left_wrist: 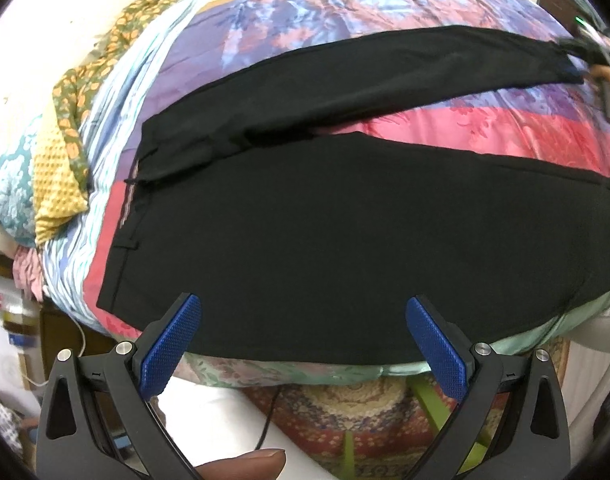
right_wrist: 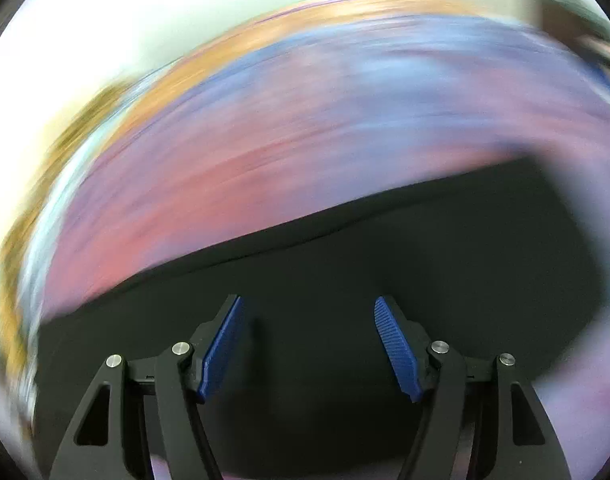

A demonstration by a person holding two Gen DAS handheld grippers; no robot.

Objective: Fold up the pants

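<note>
Hovering wide open and empty over the black fabric pants (left_wrist: 305, 232), both hand-held grippers, left (left_wrist: 303, 334) and right (right_wrist: 308, 344), risk pinching the colourful bedspread (left_wrist: 505, 132) beneath too.

The black pants (left_wrist: 325, 240) lie flat on the bed (left_wrist: 485, 132), unfolded, waistband at the left, legs spread apart in a narrow V running right, the near leg along the bed's edge.
</note>
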